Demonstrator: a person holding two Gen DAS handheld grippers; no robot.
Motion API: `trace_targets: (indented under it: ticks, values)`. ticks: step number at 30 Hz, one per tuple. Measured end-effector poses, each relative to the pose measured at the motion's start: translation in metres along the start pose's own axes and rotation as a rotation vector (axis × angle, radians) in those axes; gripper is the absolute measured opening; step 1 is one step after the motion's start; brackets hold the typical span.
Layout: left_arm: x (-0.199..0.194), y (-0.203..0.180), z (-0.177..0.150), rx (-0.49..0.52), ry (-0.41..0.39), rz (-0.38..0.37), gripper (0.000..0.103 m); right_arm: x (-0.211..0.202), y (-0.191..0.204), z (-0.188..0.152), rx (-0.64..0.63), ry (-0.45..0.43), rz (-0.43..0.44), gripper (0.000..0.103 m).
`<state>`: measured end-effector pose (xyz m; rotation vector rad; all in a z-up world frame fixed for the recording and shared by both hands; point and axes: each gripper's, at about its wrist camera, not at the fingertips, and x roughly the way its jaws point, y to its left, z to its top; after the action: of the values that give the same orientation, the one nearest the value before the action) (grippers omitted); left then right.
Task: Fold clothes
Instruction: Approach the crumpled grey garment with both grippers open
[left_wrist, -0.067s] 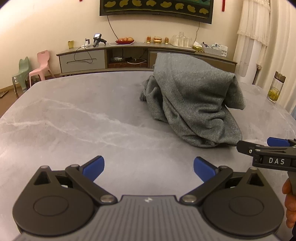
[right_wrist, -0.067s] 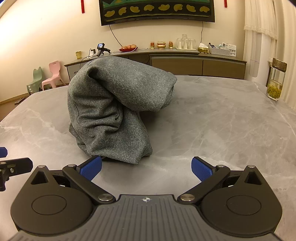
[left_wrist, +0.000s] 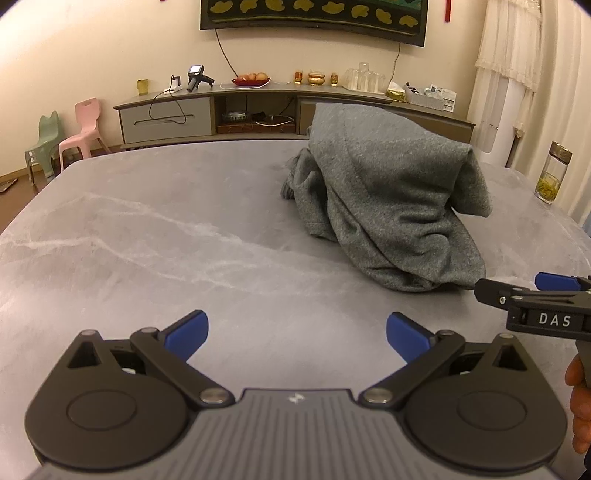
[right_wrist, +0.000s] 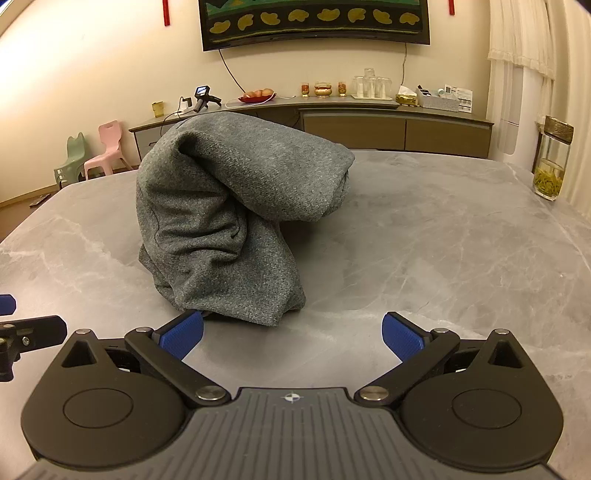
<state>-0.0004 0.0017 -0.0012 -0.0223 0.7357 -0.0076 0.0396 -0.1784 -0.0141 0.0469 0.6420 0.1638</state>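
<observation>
A grey knit garment (left_wrist: 388, 199) lies in a crumpled heap on the grey marble table (left_wrist: 147, 240); it also shows in the right wrist view (right_wrist: 229, 229). My left gripper (left_wrist: 297, 332) is open and empty, low over the table, short of the heap and to its left. My right gripper (right_wrist: 291, 332) is open and empty, just in front of the heap's near edge, with its left fingertip (right_wrist: 183, 332) close to the cloth. The right gripper's side also shows in the left wrist view (left_wrist: 535, 295).
A glass jar of tea (right_wrist: 552, 162) stands at the table's right edge; it also shows in the left wrist view (left_wrist: 552, 173). A low sideboard (left_wrist: 258, 110) with cups and fruit runs along the far wall. Small pink (left_wrist: 83, 129) and green chairs stand at the far left.
</observation>
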Motion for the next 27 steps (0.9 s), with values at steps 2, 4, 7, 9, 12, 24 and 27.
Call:
trace_targets:
  ticks: [2, 4, 7, 9, 12, 24, 27]
  values:
    - [0.0, 0.002, -0.001, -0.006, 0.002, -0.002, 0.103, 0.0, 0.001, 0.0, -0.001, -0.001, -0.001, 0.102]
    - [0.001, 0.003, -0.002, -0.011, 0.005, -0.004, 0.103, -0.001, 0.002, 0.0, -0.002, -0.002, -0.003, 0.102]
    - [0.001, 0.006, -0.004, -0.02, 0.008, -0.007, 0.103, -0.002, 0.004, 0.0, -0.004, -0.004, -0.005, 0.102]
    - [0.002, 0.007, -0.005, -0.025, 0.014, -0.012, 0.103, -0.002, 0.005, 0.0, -0.005, -0.005, -0.006, 0.102]
    - [0.003, 0.008, -0.006, -0.028, 0.022, -0.021, 0.103, -0.001, 0.006, -0.001, -0.005, -0.004, -0.007, 0.102]
    - [0.002, 0.007, -0.011, -0.022, 0.017, -0.053, 0.084, -0.003, 0.004, 0.002, -0.011, -0.008, 0.009, 0.102]
    - [0.0, 0.004, -0.013, -0.009, 0.011, -0.088, 0.045, -0.005, 0.005, 0.002, -0.022, -0.013, 0.033, 0.093]
